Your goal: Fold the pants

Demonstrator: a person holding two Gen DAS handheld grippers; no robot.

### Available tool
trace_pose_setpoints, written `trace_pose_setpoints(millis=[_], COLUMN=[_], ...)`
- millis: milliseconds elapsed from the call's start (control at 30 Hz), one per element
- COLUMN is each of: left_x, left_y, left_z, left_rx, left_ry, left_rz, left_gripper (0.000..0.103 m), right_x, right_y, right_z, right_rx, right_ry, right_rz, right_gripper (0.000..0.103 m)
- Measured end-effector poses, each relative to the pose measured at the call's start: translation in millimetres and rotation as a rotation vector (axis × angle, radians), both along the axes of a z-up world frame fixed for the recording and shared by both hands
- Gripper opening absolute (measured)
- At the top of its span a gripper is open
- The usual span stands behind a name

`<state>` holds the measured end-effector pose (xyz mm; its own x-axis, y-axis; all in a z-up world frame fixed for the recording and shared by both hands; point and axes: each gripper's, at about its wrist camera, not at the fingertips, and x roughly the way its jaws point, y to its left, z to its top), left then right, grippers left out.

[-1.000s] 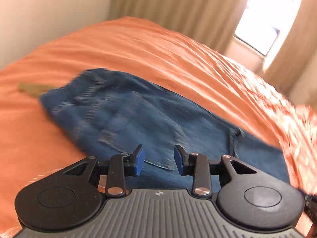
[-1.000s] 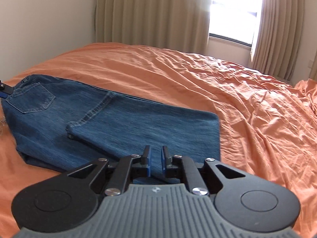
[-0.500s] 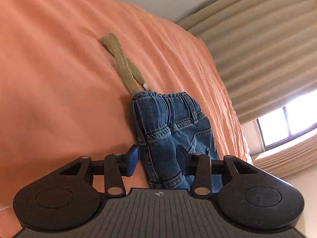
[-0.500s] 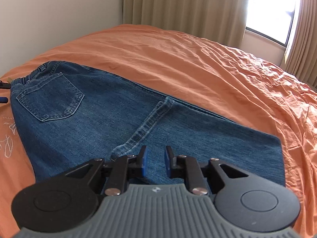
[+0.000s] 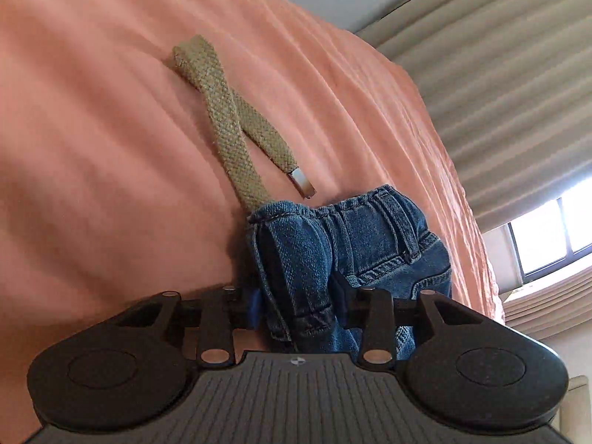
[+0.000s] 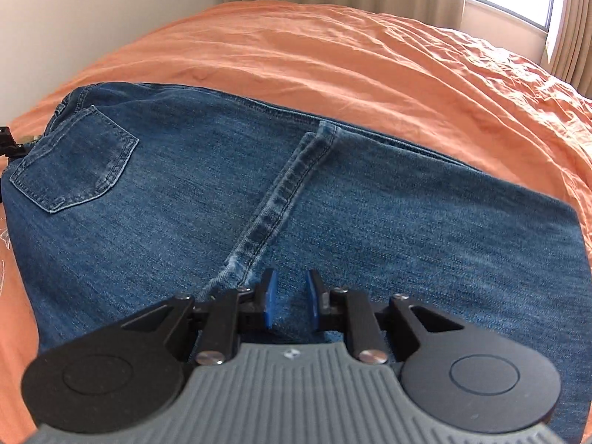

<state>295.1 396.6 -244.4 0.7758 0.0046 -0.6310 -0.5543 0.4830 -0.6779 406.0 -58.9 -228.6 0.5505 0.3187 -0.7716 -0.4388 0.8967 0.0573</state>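
Blue jeans (image 6: 296, 199) lie flat on the orange bed, folded lengthwise, back pocket (image 6: 74, 162) at the left, seam running toward me. My right gripper (image 6: 290, 303) is open, low over the denim beside the seam's near end. In the left wrist view the bunched waistband (image 5: 333, 244) sits between the open fingers of my left gripper (image 5: 298, 305), which straddle it without clamping. A tan woven drawstring (image 5: 229, 122) with a metal tip trails from the waistband across the sheet.
The orange bedsheet (image 6: 370, 59) spreads wrinkled around the jeans. Beige curtains (image 5: 499, 74) and a bright window (image 5: 547, 236) stand beyond the bed. A pale wall (image 6: 92, 11) lies at the left.
My left gripper swung to the waistband end and moved in until the band sits between its fingers. My right gripper moved forward and lower over the jeans and opened slightly.
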Motion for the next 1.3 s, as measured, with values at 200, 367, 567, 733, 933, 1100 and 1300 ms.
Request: trace_pose_setpoints(millis=[200,367,567,733,933,1100,1300], left_x=[9,1,-2,5,21,30,16], left_y=[-18,-48,-122,-226,-357,-461,-534], left_z=[19,73,158,221,221,167,83], left_rx=[0.094,0.19,0.385,0.649,0.884,1.084,1.125], left_ry=[0.062,-0.034,-0.154,-0.212,-0.198,-0.131,0.021], left_rz=[0.017,0.026,-0.06,-0.22,-0.422,-0.638,-0.915], left_gripper=[0.029,0.022,0.021,0.022,0.022,0.022,0.022], right_x=[8,-4,-29,-48,-68,-84,-97], right_y=[2,-21,-60,-105,-159,-204,-250], right_z=[3,29,56,71,79,66,33], right_rx=[-0.01,0.066,0.143,0.227,0.315,0.367,0.463], right_ry=[0.05,0.031,0.009,0.011,0.008,0.013,0.1], right_rz=[-0.003,-0.007,-0.023,-0.076,-0.138,-0.217,-0.309], right_gripper=[0.013,0.024,0.028,0.028,0.028,0.028,0.029])
